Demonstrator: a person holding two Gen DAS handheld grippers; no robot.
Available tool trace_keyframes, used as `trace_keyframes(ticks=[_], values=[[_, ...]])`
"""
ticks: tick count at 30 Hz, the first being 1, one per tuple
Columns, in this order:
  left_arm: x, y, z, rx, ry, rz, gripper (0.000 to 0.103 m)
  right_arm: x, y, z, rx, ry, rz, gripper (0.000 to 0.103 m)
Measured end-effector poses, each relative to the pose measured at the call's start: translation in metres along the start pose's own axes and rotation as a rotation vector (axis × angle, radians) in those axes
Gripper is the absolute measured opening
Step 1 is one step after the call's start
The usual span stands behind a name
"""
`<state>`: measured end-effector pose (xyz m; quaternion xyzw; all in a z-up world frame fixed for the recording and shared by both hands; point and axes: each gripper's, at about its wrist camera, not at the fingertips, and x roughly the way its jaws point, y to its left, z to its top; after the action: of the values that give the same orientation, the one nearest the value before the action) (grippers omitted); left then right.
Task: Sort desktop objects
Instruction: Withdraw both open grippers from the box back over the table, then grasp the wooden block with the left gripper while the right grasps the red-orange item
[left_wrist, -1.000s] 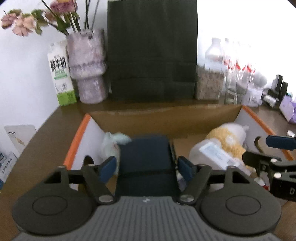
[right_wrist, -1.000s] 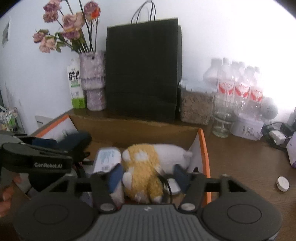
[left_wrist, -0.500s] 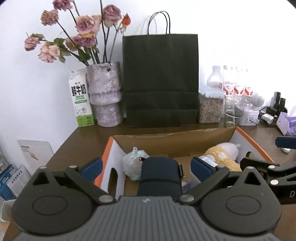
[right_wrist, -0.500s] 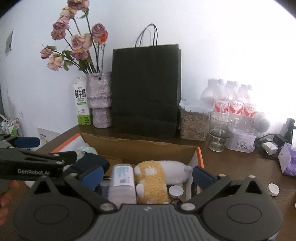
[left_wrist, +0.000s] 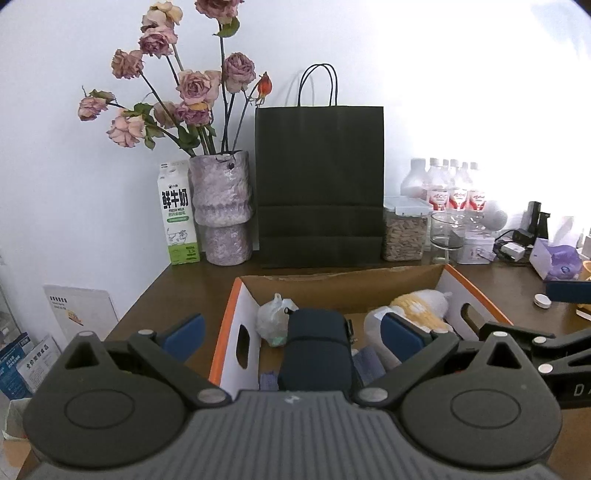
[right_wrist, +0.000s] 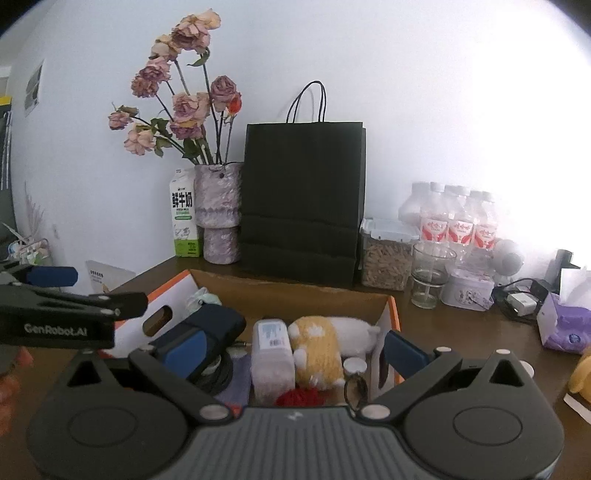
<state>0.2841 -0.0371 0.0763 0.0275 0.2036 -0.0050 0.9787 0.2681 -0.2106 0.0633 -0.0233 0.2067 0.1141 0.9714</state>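
An open cardboard box (left_wrist: 343, 284) with orange-edged sides stands on the brown desk; it also shows in the right wrist view (right_wrist: 295, 291). Inside lie a dark navy pouch (left_wrist: 317, 347), a crumpled plastic bag (left_wrist: 275, 317), a white bottle (right_wrist: 273, 354), a yellow and white plush toy (right_wrist: 321, 347) and a red thing (right_wrist: 299, 398). My left gripper (left_wrist: 291, 332) is open and empty, above the box's near side. My right gripper (right_wrist: 291, 347) is open and empty, above the box's right half.
Along the back wall stand a milk carton (left_wrist: 179, 214), a vase of dried roses (left_wrist: 223, 210), a black paper bag (left_wrist: 319, 184), a grain jar (left_wrist: 404, 230), a glass (left_wrist: 445, 236) and water bottles (left_wrist: 454, 184). A tissue pack (right_wrist: 565, 325) and a white cap (left_wrist: 542, 301) lie to the right.
Both grippers opened wide and pulled back and up from the box. The navy pouch, held by my left gripper a second ago, now lies in the box.
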Motion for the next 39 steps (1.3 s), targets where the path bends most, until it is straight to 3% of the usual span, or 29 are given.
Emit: trace_keyframes(ticks=[11, 23, 34, 39], values=[[-0.016, 0.009, -0.032, -0.01, 0.055, -0.009, 0.103, -0.016, 0.001, -0.04, 0.009, 0.077, -0.015, 0.103], [-0.006, 0.019, -0.075, -0.019, 0.174, -0.023, 0.103, -0.005, 0.004, -0.092, -0.008, 0.217, -0.014, 0.103], [0.016, 0.008, -0.087, -0.018, 0.225, -0.059, 0.103, 0.013, -0.005, -0.099, 0.003, 0.254, -0.037, 0.102], [0.029, -0.001, -0.089, -0.017, 0.249, -0.069, 0.103, 0.024, -0.015, -0.1, 0.015, 0.273, -0.055, 0.096]])
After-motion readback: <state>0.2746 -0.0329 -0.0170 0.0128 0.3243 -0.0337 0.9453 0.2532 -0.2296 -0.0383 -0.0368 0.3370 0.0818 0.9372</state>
